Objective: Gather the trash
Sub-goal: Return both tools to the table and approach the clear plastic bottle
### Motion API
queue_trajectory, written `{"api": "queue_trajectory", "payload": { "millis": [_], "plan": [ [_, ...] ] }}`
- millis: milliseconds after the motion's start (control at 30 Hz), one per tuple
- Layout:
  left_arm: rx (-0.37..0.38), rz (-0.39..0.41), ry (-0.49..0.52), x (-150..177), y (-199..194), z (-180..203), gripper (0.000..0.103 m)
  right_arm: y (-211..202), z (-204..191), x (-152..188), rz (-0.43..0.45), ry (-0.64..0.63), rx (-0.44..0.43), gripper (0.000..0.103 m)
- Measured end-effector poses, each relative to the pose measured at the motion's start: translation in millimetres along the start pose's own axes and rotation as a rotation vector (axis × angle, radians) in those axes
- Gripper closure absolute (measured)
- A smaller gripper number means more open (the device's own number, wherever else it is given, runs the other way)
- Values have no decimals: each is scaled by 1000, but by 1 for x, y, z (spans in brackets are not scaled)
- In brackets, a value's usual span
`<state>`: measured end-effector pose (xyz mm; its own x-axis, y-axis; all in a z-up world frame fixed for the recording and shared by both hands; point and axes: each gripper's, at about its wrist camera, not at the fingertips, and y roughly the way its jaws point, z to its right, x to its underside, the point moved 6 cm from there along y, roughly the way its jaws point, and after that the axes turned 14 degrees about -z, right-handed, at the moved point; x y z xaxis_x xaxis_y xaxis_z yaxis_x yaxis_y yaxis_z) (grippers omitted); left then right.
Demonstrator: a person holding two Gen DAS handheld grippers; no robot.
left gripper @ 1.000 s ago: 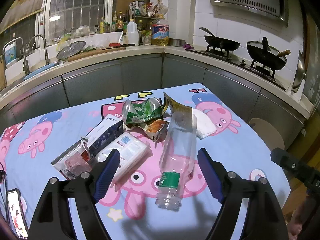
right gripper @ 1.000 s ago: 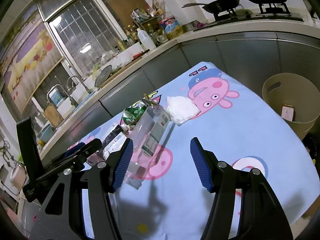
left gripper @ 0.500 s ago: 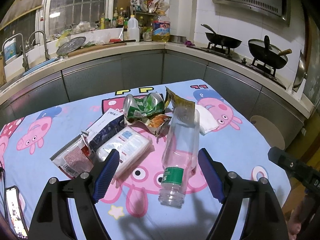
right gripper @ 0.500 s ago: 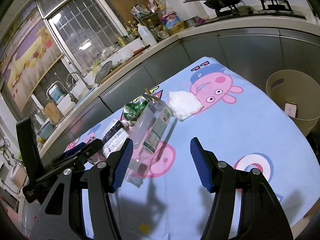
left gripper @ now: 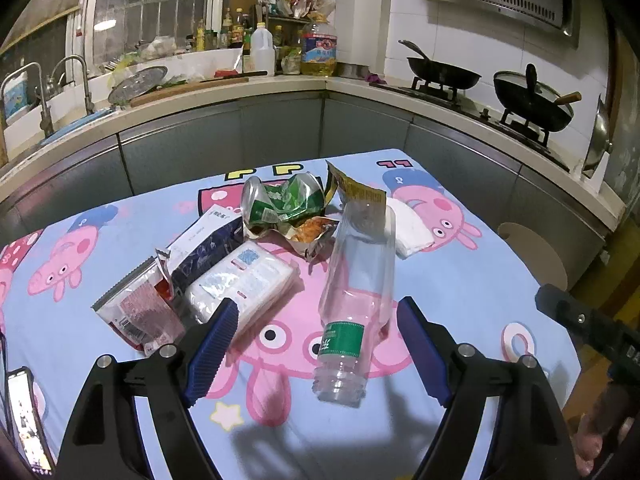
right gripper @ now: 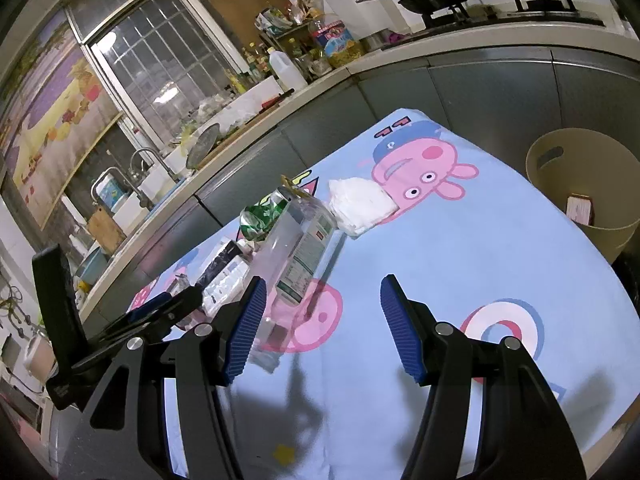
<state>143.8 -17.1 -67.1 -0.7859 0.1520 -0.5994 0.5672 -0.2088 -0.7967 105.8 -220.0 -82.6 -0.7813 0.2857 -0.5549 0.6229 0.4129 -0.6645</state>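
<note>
A clear plastic bottle (left gripper: 358, 280) with a green label lies on the Peppa Pig tablecloth (left gripper: 472, 300), mouth toward me. Behind it lie a crushed green can (left gripper: 284, 202), a torn snack wrapper (left gripper: 312, 234), a white tissue pack (left gripper: 244, 284), a dark packet (left gripper: 208, 240), a red-and-white sachet (left gripper: 138, 308) and a white folded tissue (left gripper: 410, 226). My left gripper (left gripper: 316, 344) is open, its jaws either side of the bottle's neck end. My right gripper (right gripper: 324, 320) is open over the cloth, right of the bottle (right gripper: 298, 256). A beige bin (right gripper: 584, 200) stands off the table's right side.
A phone (left gripper: 24, 412) lies at the table's left front corner. The kitchen counter (left gripper: 240, 92) with sink, bottles and stove with pans wraps around behind. The bin holds a small box (right gripper: 580, 210). The left gripper's body (right gripper: 80, 332) shows at the right wrist view's left.
Both grippers have drawn slightly nearer the table; the bottle sits a little lower between the left jaws. Nothing was grasped or moved.
</note>
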Motion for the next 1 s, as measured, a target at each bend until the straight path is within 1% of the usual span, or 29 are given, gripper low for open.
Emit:
{"api": "queue_trajectory", "payload": {
  "millis": [67, 167, 300, 333, 433, 567, 700, 933, 1000],
  "plan": [
    [26, 14, 4, 2, -3, -7, 22, 1, 1, 1, -5, 3, -2, 44],
    [37, 19, 3, 7, -4, -22, 22, 1, 4, 1, -1, -2, 5, 44],
    [98, -29, -20, 19, 4, -31, 22, 12, 11, 3, -24, 23, -9, 44],
    [119, -45, -23, 22, 7, -29, 22, 15, 13, 3, -33, 29, -14, 44],
    [141, -69, -10, 25, 13, -17, 22, 19, 13, 5, -45, 26, -24, 44],
    [133, -82, 34, 24, 19, 2, 22, 16, 17, 4, -33, 27, -21, 44],
    [116, -95, 67, 22, 26, 16, 21, 16, 27, 4, -38, 56, -24, 44],
    [64, -128, 84, 22, 41, 18, 21, 17, 27, 4, -44, 55, -30, 44],
    [62, -131, 80, 22, 43, 17, 21, 16, 27, 4, -42, 54, -29, 44]
  ]
}}
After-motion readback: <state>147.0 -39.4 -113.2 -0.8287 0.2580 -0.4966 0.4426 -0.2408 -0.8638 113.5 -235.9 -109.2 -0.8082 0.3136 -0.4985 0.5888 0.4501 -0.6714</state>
